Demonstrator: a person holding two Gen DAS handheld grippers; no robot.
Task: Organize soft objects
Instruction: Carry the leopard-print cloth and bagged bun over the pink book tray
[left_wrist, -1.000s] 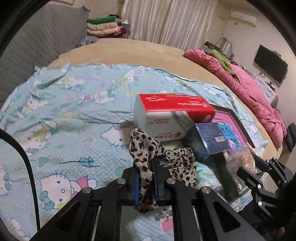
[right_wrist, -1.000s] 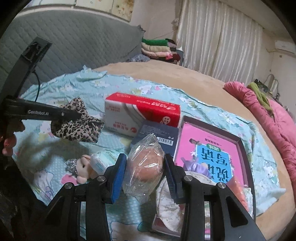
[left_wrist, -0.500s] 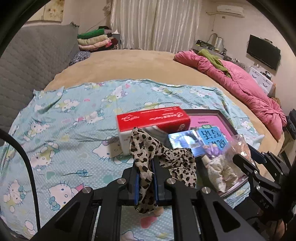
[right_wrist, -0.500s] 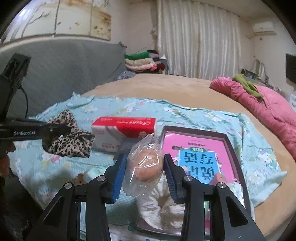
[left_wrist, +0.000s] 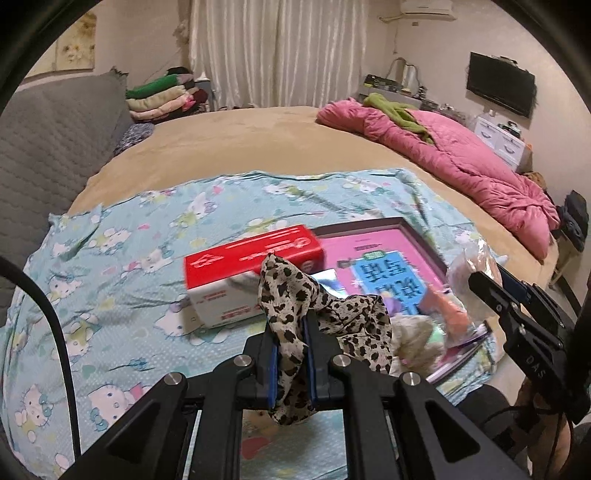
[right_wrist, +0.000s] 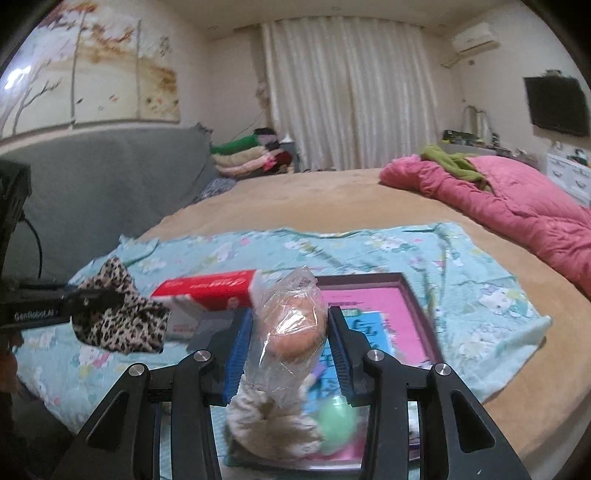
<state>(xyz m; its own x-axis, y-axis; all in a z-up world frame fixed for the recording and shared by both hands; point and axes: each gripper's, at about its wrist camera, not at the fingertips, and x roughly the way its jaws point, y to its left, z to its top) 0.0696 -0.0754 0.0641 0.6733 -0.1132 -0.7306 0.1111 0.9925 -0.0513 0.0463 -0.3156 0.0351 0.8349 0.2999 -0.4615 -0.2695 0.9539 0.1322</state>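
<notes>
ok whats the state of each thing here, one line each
left gripper: shut on the leopard-print cloth
leopard-print cloth: clamped, hanging clear of the bed
right gripper: shut on the plastic-wrapped bun
plastic-wrapped bun: held up, wrapper intact
red tissue box: lying flat on the cat-print sheet
pink tray: flat on sheet, soft items inside
pink quilt: bunched up

"genrobot.ai" on left tongs (right_wrist: 83, 301)

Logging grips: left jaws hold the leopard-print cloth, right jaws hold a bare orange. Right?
Not quite. The right gripper holds a clear plastic bag with something round inside, as the right wrist view shows. The left gripper does hold the leopard-print cloth.
</notes>
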